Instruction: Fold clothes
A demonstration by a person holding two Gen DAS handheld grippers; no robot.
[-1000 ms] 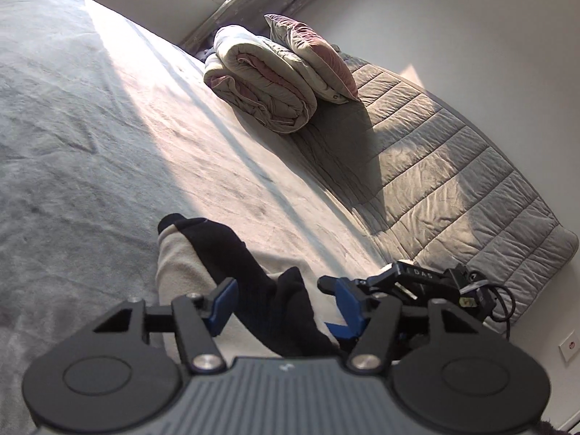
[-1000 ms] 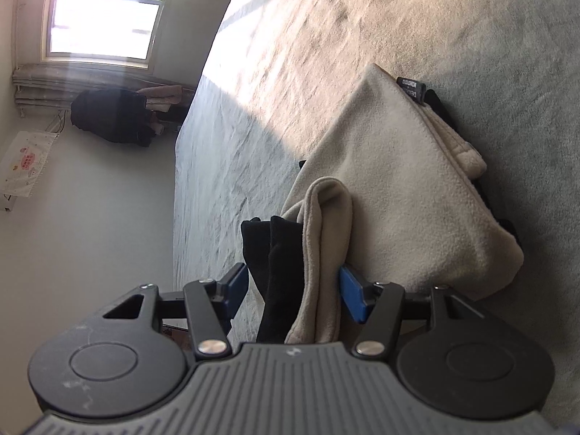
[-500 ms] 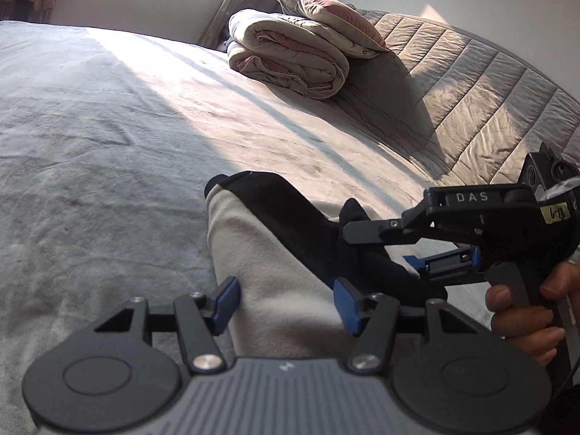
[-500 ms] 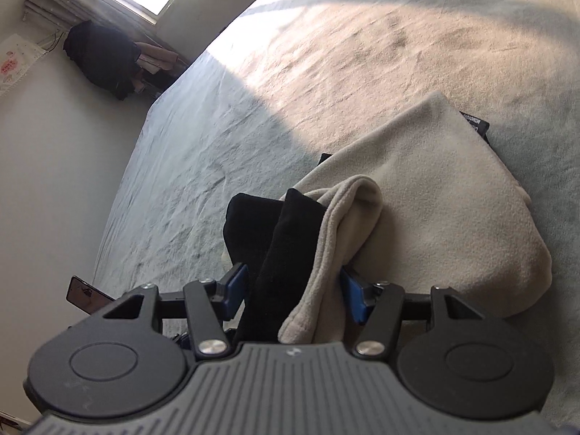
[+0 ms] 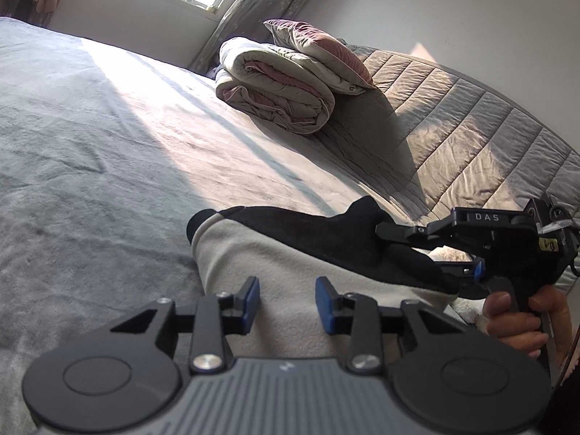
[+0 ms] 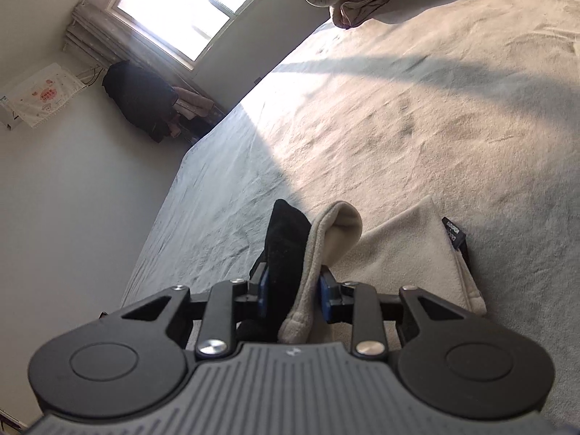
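A beige and black fleece garment (image 5: 275,253) lies folded on the grey bed (image 5: 90,181). My left gripper (image 5: 287,302) hovers just over its near beige edge, fingers partly apart, nothing pinched between the blue pads. In the left wrist view my right gripper (image 5: 440,253), held by a hand (image 5: 522,319), comes in from the right at the garment's black part. In the right wrist view my right gripper (image 6: 293,291) is shut on an upright fold of black and beige fabric (image 6: 311,239). The rest of the garment (image 6: 402,257) lies flat beyond, with a black label (image 6: 455,233) at its far corner.
A rolled quilt with a pillow on top (image 5: 286,83) sits at the head of the bed by the quilted grey headboard (image 5: 471,134). Dark clothes (image 6: 141,98) hang below the window. Open sheet (image 6: 417,108) stretches beyond the garment.
My right gripper's fingers have closed on the black and beige fold. The left gripper has drawn back from the black cloth to the beige edge, and its fingers have narrowed.
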